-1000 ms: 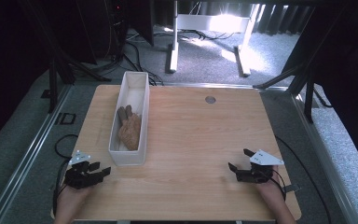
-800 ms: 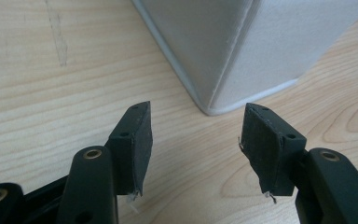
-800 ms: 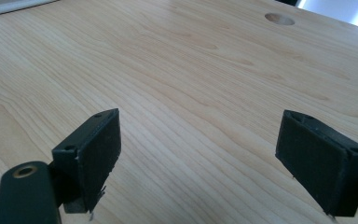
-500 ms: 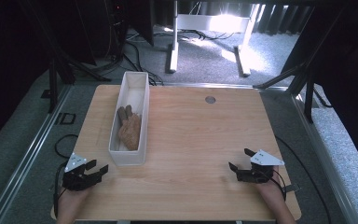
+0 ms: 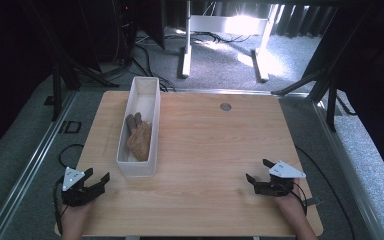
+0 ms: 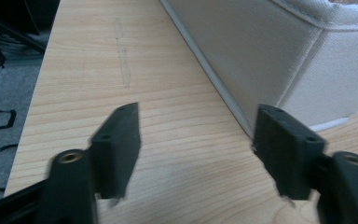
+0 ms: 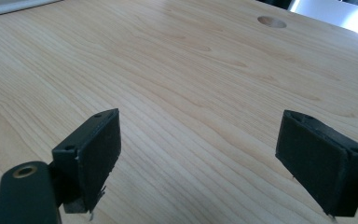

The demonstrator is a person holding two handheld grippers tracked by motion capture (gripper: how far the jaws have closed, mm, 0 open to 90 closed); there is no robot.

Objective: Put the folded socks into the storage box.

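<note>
Pale wood table [image 5: 205, 150], seen from above. At its ten o'clock stands a long white bin [image 5: 141, 125], running toward twelve. Inside, near the close end, lies a tan glove [image 5: 139, 137], fingers toward twelve. At eight o'clock a hand holds the left gripper [image 5: 97, 181] just off the bin's near corner; its jaws have just been opening and stand fairly wide with nothing between them. At four o'clock, well apart, the right gripper [image 5: 257, 171] rests with jaws wide and empty over bare wood. The step looks like a reach for the glove. To do it well, lift the left gripper over the bin wall, come down from above, and pinch the glove's palm, not a fingertip.
</note>
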